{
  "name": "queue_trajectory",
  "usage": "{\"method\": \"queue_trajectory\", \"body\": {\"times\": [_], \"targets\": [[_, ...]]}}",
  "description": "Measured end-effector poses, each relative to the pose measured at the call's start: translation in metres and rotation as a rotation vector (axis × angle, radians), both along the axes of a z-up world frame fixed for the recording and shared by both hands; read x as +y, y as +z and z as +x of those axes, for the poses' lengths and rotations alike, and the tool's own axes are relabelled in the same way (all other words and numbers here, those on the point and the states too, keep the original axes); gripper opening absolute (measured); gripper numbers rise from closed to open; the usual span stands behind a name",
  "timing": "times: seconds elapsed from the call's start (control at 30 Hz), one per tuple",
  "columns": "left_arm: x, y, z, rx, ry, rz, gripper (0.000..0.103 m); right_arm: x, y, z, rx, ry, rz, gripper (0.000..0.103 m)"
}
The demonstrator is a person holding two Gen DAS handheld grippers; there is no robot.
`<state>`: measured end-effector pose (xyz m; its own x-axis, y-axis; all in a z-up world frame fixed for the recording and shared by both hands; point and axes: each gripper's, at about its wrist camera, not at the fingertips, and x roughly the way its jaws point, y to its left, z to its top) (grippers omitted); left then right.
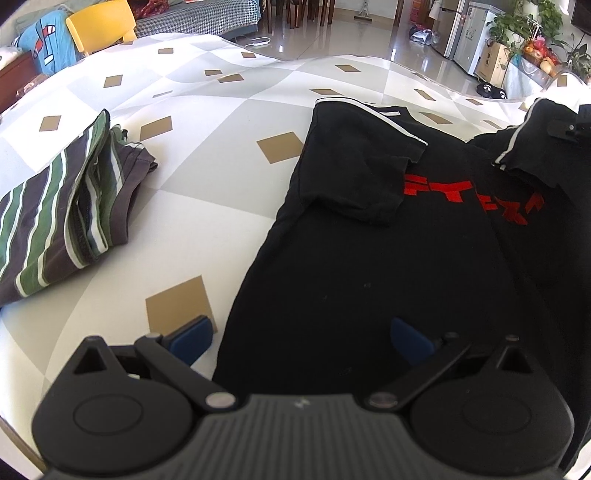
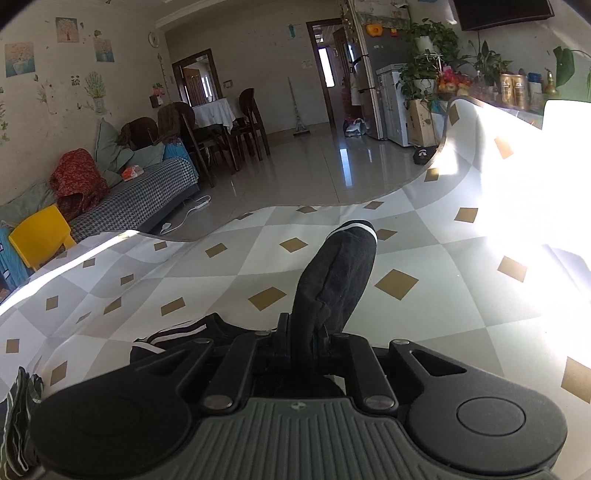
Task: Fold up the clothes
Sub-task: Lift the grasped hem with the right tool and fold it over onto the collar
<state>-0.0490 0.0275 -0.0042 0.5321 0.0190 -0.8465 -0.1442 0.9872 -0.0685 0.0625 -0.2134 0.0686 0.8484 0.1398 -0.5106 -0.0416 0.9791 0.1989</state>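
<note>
Black cotton covers the near side of the table (image 1: 207, 206): a black polo shirt (image 1: 332, 258) with red lettering lies face up on the checked tablecloth, 1 white-trimmed sleeve (image 1: 354, 177) folded in over its chest. The left gripper (image 1: 301, 341) hovers spread wide at the shirt's lower left edge, 1 blue pad (image 1: 192, 341) over bare tablecloth and the other above the black fabric, grasping nothing. To the shirt's left, well apart from it, sits a folded green-and-grey striped shirt (image 1: 55, 221). At the shirt's far right, the right gripper (image 2: 303, 338) is clenched on the other sleeve (image 2: 340, 273), which stands lifted above the table (image 2: 480, 314), its white-striped cuff pointing away from the camera. Beyond the table's far edge from the shirt, a yellow chair (image 1: 101, 27) and a houndstooth-covered sofa (image 2: 147, 195) stand on the glossy tiled floor.
</note>
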Motion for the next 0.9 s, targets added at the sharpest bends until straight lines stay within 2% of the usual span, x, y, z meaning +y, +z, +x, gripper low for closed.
{"method": "queue_trajectory", "body": {"times": [0.1,0.23,0.33,0.53,0.67,0.9], "targets": [[0.003,0.001,-0.001,-0.003,-0.002,-0.012,0.103,0.019,0.007,-0.002,-0.025,0.054,-0.019,0.011],[0.006,0.001,-0.003,-0.007,-0.001,-0.012,0.103,0.054,0.009,-0.004,-0.064,0.164,-0.123,0.011],[0.01,0.003,-0.005,-0.011,0.011,-0.034,0.103,0.081,0.001,-0.004,-0.071,0.23,-0.187,0.011],[0.015,0.005,-0.011,-0.017,-0.005,-0.068,0.103,0.124,-0.015,0.004,-0.068,0.327,-0.245,0.011],[0.016,0.005,-0.014,-0.019,-0.011,-0.077,0.103,0.157,-0.026,0.003,-0.102,0.417,-0.363,0.011],[0.023,0.008,-0.019,-0.025,-0.025,-0.113,0.103,0.189,-0.051,0.013,-0.032,0.553,-0.348,0.011]]}}
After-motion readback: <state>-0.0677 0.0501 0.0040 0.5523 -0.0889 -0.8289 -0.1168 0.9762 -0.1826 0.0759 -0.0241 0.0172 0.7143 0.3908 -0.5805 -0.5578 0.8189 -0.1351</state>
